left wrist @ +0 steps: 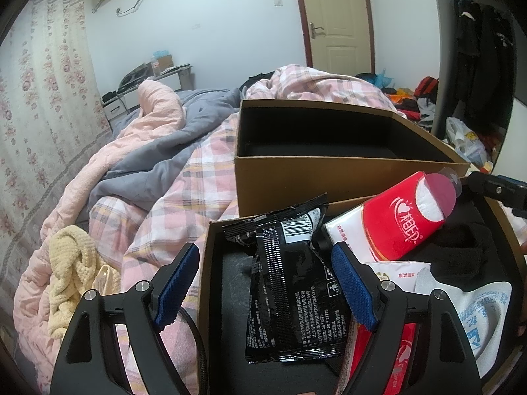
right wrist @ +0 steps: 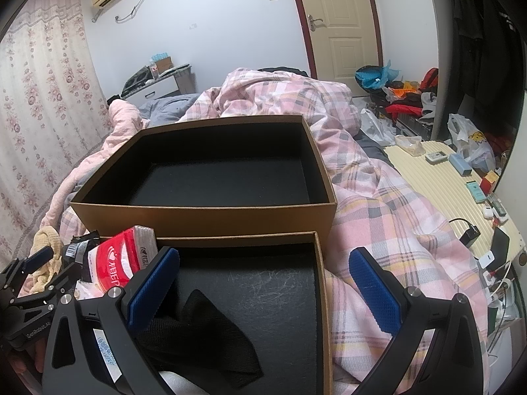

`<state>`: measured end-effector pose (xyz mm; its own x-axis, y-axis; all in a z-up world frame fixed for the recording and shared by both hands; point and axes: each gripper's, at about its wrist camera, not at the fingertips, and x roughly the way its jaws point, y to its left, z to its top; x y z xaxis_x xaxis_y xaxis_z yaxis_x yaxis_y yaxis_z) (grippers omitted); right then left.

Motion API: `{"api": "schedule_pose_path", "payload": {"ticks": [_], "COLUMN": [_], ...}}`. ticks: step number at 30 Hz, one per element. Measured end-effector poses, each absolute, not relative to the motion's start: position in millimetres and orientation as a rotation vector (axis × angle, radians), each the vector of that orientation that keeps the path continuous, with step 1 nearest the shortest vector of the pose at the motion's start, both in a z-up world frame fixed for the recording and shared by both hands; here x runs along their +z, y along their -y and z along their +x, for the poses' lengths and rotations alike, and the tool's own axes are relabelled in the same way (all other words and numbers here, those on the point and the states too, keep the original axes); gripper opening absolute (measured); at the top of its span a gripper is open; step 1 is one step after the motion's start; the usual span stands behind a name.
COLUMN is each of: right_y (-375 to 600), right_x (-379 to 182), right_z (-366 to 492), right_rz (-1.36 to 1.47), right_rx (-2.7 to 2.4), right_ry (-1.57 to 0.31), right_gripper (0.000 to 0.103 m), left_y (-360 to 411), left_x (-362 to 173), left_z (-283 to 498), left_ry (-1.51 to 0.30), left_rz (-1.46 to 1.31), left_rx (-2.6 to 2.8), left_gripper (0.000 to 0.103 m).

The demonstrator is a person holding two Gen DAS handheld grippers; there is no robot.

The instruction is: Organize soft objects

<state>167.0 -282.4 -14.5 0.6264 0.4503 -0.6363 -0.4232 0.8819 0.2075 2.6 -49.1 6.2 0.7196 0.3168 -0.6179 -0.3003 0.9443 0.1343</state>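
Two brown cardboard boxes with black lining lie on the bed. The far box (left wrist: 329, 177) (right wrist: 197, 220) holds nothing. The near box (left wrist: 210, 263) (right wrist: 321, 296) contains a black snack packet (left wrist: 290, 296), a red tissue pack (left wrist: 405, 220) (right wrist: 118, 263), a white pack with blue print (left wrist: 477, 312) and a black cloth (left wrist: 461, 253) (right wrist: 204, 339). My left gripper (left wrist: 265, 247) is open, its fingers either side of the upright black packet. My right gripper (right wrist: 263, 251) is open above the near box's right half, beside the black cloth, holding nothing.
A yellow knitted cloth (left wrist: 72, 270) (right wrist: 46, 247) lies on the pink quilt left of the near box. Crumpled plaid and grey bedding (right wrist: 378, 197) surrounds both boxes. A cream slatted board (right wrist: 428, 177) with small items and cables lies at the right.
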Motion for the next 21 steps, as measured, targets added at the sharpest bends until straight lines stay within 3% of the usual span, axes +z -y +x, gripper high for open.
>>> {"api": "schedule_pose_path", "payload": {"ticks": [8,21], "right_y": [290.2,203.9], "right_x": [7.7,-12.4], "right_z": [144.6,52.9], "right_rz": [0.13,-0.283], "right_rx": [0.73,1.019], "right_ry": [-0.74,-0.912], "right_gripper": [0.102,0.102], "left_y": [38.2,21.3], "left_x": [13.2,11.5], "left_z": [-8.4,-14.7], "left_ry": [-0.657,-0.662], "left_rz": [-0.04,-0.126], "left_rx": [0.334,0.329], "left_gripper": [0.08,0.08]}}
